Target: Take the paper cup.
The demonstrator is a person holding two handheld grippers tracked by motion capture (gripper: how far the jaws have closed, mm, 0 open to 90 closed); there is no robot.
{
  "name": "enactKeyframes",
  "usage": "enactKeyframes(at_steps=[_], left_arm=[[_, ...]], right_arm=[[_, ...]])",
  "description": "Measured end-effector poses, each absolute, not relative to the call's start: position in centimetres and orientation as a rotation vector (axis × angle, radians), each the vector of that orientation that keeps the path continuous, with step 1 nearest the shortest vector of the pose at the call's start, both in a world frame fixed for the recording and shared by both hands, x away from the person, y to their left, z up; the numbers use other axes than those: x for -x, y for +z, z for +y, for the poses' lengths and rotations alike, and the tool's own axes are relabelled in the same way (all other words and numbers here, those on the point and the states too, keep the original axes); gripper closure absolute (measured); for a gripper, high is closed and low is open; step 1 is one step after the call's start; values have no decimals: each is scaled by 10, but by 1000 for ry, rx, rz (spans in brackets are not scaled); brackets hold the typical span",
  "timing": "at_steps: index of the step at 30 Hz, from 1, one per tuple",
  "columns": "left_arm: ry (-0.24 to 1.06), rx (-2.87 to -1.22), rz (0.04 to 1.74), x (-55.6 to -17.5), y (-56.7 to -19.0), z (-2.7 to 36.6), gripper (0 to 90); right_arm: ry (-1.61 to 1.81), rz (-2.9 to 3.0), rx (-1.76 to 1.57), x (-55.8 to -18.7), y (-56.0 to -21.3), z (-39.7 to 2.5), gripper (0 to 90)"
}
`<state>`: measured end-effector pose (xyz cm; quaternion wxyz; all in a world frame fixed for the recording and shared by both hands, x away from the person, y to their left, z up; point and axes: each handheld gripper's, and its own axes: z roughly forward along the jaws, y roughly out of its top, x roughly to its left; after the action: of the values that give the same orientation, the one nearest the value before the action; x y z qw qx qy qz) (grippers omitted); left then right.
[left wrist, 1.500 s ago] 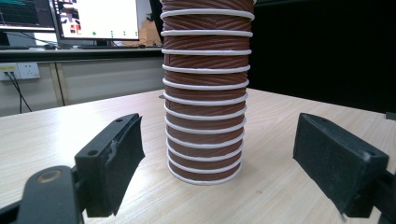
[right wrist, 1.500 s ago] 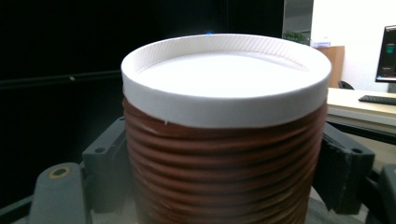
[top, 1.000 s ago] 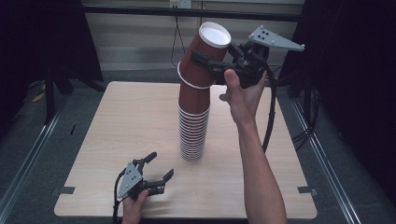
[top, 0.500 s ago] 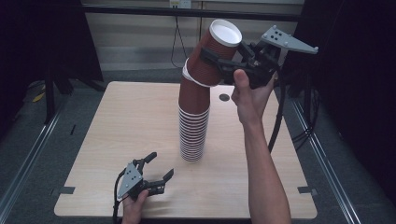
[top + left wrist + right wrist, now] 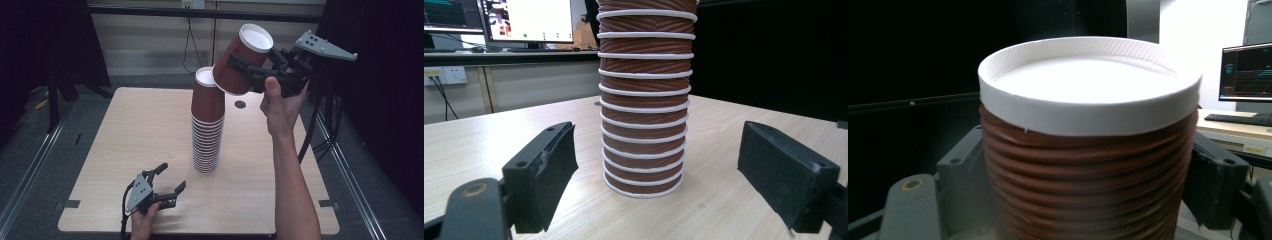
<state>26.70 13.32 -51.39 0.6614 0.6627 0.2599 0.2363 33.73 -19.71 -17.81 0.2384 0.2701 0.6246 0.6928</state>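
Nearest you, your left gripper (image 5: 167, 187) rests on the bench (image 5: 125, 135) in front of the stack of ribbed brown paper cups (image 5: 207, 135), its fingers (image 5: 544, 175) spread wide and holding nothing. The stack stands upright mid-bench. Up beyond it, to its right, your right gripper (image 5: 250, 70) pinches a single paper cup (image 5: 242, 59) around its ribbed wall, tilted, clear of the stack's top. You appear to be peeling cups off one by one; next, carry this cup aside and set it down. The bench is pale wood; monitors (image 5: 526, 20) glow in the dark room behind.
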Motion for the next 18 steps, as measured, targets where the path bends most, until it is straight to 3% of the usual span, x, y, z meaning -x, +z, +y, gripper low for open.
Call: enactKeyframes(at_steps=[18], left_arm=[[536, -1501, 586, -267, -514, 133, 157]], right_arm=[[1890, 1692, -775, -328, -197, -218, 196]])
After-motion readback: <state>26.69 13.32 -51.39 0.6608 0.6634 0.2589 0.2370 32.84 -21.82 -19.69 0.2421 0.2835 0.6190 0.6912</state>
